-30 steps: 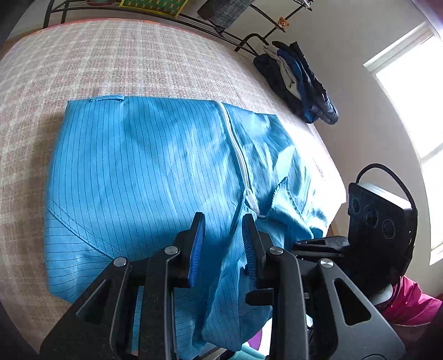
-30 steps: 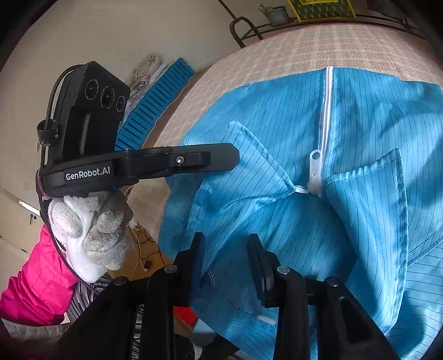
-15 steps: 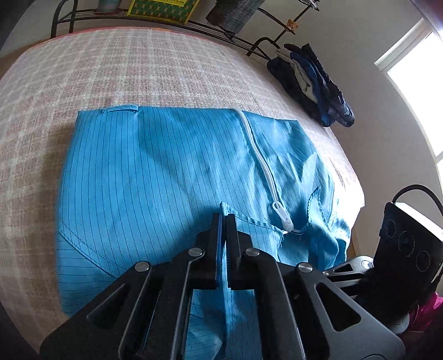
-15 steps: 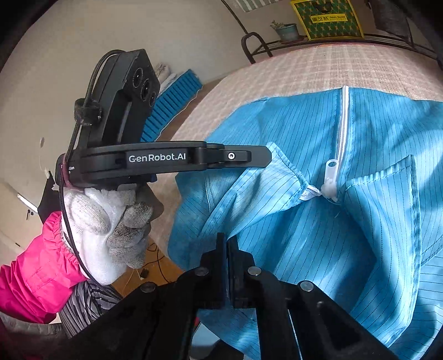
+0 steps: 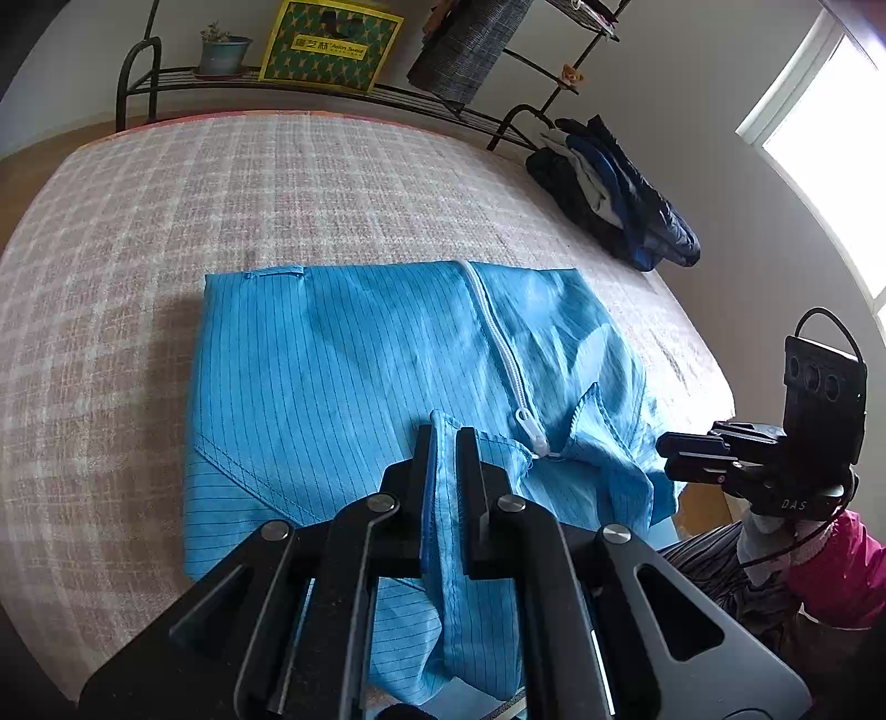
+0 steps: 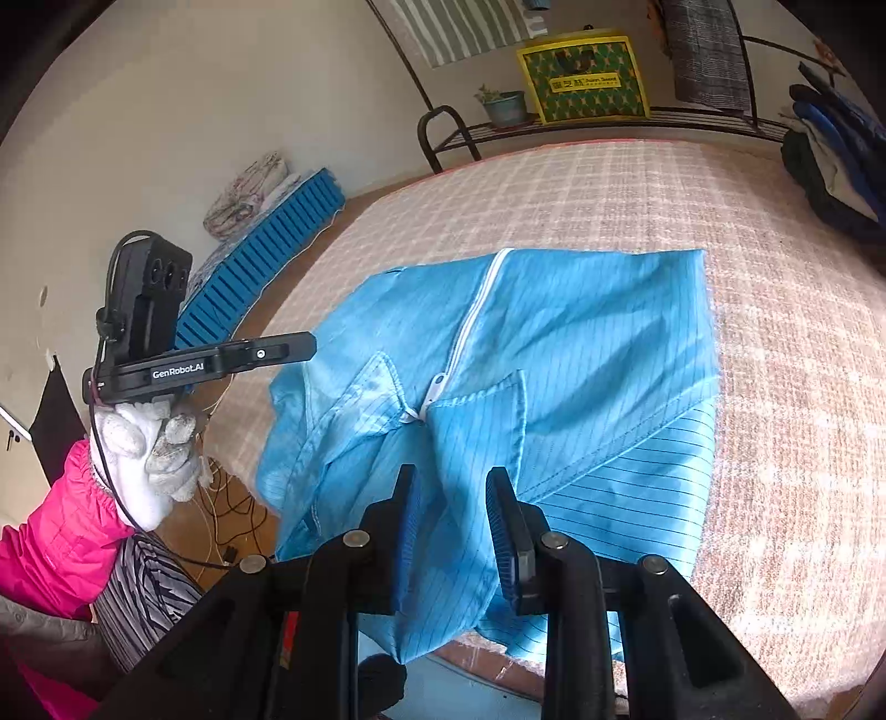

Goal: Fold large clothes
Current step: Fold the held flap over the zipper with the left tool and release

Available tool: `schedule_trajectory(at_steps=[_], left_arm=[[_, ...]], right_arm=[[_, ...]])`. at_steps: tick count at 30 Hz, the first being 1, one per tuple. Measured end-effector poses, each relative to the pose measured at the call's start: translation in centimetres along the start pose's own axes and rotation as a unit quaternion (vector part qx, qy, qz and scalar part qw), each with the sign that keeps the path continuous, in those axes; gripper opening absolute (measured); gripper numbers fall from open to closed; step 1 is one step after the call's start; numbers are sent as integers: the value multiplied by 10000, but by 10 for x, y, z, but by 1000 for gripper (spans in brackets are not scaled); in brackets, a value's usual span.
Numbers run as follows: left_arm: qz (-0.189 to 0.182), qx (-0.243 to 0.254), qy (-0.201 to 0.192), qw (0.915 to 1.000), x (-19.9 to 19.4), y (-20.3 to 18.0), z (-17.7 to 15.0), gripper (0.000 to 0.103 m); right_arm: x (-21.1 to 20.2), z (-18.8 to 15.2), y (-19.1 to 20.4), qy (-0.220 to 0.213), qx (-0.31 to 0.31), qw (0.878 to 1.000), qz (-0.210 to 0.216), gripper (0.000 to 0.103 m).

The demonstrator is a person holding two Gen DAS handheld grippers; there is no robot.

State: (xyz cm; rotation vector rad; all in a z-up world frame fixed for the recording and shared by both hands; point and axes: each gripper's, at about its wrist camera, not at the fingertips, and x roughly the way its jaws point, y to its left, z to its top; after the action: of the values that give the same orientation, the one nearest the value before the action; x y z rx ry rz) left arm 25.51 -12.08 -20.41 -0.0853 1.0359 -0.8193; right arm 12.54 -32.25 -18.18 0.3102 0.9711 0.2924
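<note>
A large blue pinstriped garment [image 5: 343, 365] with a white zipper [image 5: 501, 354] lies partly folded on the checked bed [image 5: 332, 177]; it also shows in the right wrist view [image 6: 581, 354]. My left gripper [image 5: 444, 437] is nearly shut, with a fold of the collar edge between its fingers near the zipper pull. My right gripper [image 6: 451, 482] stands open, with blue cloth bunched between its fingers at the bed's near edge. The right gripper also shows at the right edge of the left wrist view [image 5: 686, 451], and the left one at the left of the right wrist view [image 6: 302, 346].
A pile of dark clothes [image 5: 614, 199] lies at the bed's far right corner. A metal rack [image 5: 310, 91] with a yellow-green box [image 5: 329, 44] and a potted plant [image 5: 221, 50] stands behind the bed. A blue slatted mat [image 6: 266, 255] and cables [image 6: 227, 515] lie on the floor.
Both grippers shut on the garment half a second ago. Now the right gripper has opened and the left has loosened slightly, still around the collar fold. Both cameras have pulled back and higher.
</note>
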Motion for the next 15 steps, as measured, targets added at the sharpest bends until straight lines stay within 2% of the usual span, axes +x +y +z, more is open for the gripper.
schedule_trajectory(at_steps=[3, 5, 7, 9, 11, 15], left_arm=[[-80, 67, 110, 9999, 5, -10, -6, 4], [-33, 186, 181, 9997, 11, -18, -9, 4], [17, 227, 244, 9994, 14, -21, -12, 4], [7, 228, 264, 9994, 14, -21, -14, 4], [-9, 255, 232, 9994, 12, -23, -15, 4], [-195, 246, 287, 9991, 15, -30, -14, 4]], right_arm=[[4, 3, -22, 38, 221, 9990, -385, 25], [16, 0, -30, 348, 212, 9983, -424, 25], [21, -6, -29, 691, -64, 9956, -630, 21], [17, -14, -17, 736, -621, 9901, -1018, 21], [8, -12, -15, 588, -545, 9920, -975, 22], [-19, -7, -8, 113, -281, 9984, -477, 24]])
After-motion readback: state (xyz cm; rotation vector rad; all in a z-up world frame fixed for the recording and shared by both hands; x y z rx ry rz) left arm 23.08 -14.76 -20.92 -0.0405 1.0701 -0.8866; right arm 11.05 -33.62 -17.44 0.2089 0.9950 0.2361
